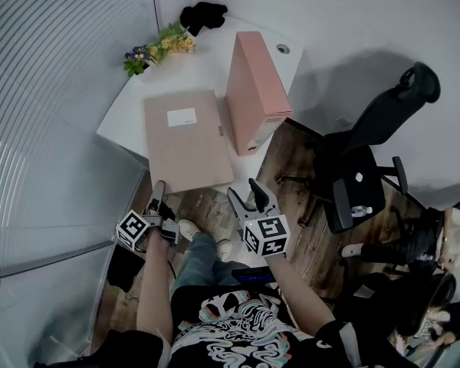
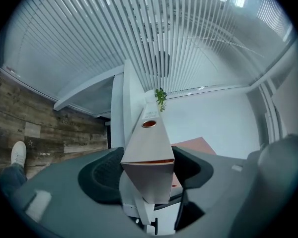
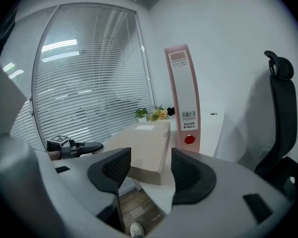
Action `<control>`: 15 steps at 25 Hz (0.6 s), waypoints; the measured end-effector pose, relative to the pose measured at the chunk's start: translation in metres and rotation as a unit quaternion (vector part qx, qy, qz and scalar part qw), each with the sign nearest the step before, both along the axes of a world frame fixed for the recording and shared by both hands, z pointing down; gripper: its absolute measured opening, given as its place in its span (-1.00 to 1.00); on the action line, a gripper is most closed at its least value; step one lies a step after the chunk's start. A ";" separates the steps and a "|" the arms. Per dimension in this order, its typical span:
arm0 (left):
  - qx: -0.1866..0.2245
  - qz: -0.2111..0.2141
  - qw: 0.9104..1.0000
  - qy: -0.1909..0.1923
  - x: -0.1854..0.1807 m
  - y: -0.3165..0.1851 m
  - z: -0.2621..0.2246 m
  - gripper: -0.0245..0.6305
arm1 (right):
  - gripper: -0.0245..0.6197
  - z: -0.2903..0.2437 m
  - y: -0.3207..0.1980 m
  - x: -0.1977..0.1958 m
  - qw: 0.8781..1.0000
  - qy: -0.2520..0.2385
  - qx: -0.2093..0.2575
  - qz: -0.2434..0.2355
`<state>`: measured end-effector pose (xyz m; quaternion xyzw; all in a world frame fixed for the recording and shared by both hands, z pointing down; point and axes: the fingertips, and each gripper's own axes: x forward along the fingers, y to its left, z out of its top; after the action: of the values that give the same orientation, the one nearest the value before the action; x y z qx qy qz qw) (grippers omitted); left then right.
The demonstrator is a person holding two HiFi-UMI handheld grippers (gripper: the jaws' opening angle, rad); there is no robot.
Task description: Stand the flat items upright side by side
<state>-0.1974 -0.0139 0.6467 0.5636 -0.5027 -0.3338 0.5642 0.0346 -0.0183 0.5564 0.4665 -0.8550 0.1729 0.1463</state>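
At the near left edge of the desk (image 1: 207,60), the left claw (image 1: 158,187) looks clamped on the near end of the lying box (image 1: 188,140), which seems stiff, smooth and likely light; its thin ends suit a grip. The right claw (image 1: 242,188) stands wide and empty, short of the standing box (image 1: 253,90); what either box holds is hidden.

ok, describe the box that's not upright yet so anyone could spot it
On the white table by the blinds sit two pink boxes. It's the flat box, left of the upright box: the only one lying down, white label facing up.
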 end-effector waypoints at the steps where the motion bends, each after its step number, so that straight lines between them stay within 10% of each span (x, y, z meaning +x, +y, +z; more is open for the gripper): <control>1: -0.001 0.000 1.000 -0.004 -0.001 -0.001 -0.002 -0.02 | -0.19 -0.001 0.000 0.000 1.000 0.000 0.001 0.000; 15: -0.005 0.002 0.996 -0.094 -0.017 -0.008 -0.038 -0.02 | -0.21 -0.014 0.001 -0.005 1.000 -0.011 0.011 0.007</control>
<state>-0.2139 -0.0216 0.6089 0.5904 -0.5541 -0.2756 0.5182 0.0294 -0.0176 0.5419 0.4721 -0.8553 0.1694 0.1299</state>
